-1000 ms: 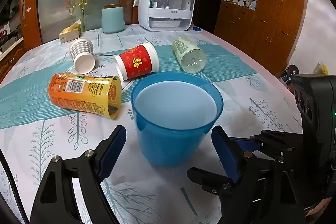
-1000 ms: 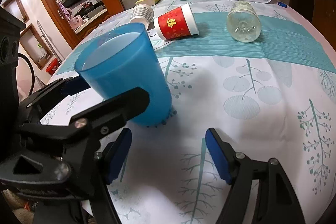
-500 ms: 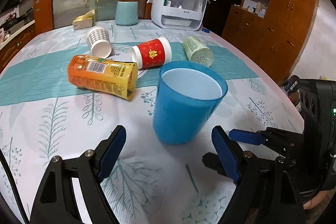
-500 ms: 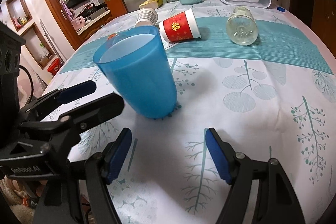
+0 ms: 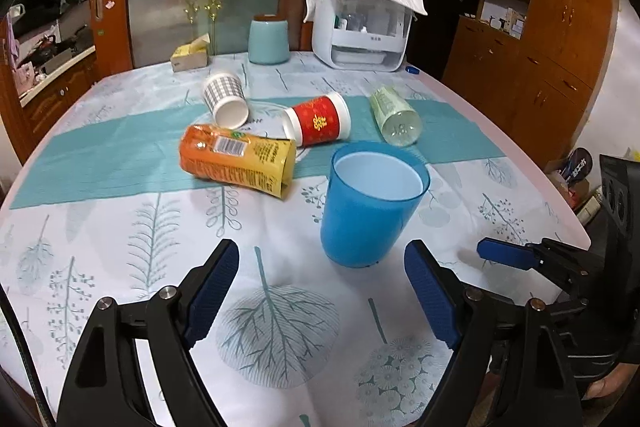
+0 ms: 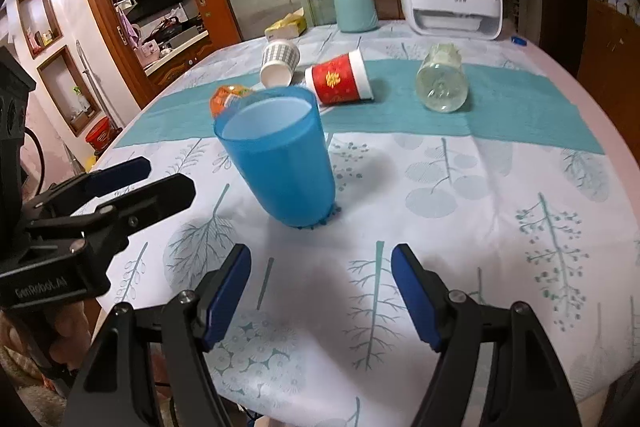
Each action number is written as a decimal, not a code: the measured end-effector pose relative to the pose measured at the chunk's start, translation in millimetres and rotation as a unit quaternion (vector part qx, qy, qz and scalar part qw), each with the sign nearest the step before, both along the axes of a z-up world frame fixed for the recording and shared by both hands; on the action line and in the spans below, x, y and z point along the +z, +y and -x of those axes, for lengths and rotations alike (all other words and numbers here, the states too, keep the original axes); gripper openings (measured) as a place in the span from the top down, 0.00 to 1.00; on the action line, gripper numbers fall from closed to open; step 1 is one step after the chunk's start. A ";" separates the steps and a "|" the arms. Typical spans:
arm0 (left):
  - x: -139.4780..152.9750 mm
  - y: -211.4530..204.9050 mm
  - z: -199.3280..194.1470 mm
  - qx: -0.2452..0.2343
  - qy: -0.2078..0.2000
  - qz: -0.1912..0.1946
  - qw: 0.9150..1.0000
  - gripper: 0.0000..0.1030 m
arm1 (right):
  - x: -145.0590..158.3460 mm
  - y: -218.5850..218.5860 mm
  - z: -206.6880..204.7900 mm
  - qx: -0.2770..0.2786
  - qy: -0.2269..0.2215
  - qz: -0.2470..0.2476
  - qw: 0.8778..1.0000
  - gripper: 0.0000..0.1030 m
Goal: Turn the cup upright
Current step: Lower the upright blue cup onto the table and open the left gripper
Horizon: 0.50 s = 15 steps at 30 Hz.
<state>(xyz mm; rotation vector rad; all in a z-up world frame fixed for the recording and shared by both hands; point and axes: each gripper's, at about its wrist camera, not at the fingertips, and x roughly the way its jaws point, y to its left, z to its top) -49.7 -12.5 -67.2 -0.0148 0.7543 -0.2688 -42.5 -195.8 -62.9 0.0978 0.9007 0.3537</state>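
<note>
Blue cup stands upright, mouth up, on the leaf-patterned tablecloth, near the table's front edge and free of both grippers. The left gripper sits just short of it with its blue-padded jaws spread wide, holding nothing. The right gripper is likewise wide open and empty, with the cup ahead and a little to its left. In the right wrist view the left gripper's black body carries pale lettering that seems to read "GenRobot.AI".

Behind the cup several things lie on their sides along a teal runner: an orange packet-like container with a white barcode label, its small print unreadable; a red paper cup with a gold double-happiness character; a checked paper cup; and a pale green clear bottle with embossed figures on its base, too blurred to read.
</note>
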 end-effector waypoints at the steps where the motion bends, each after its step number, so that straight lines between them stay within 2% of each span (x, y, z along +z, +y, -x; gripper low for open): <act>1: 3.1 0.4 1.2 0.003 -0.001 -0.001 1.000 0.15 | 4.3 -0.3 2.7 -0.003 -0.005 0.004 1.000 0.29; 5: 15.6 0.3 5.7 0.023 0.000 -0.016 1.000 0.15 | 16.2 -2.6 6.8 -0.021 -0.008 0.022 1.000 0.29; 15: 35.5 1.4 4.7 0.073 0.028 -0.039 0.996 0.14 | 58.4 -8.0 12.6 -0.037 -0.038 0.014 0.998 0.27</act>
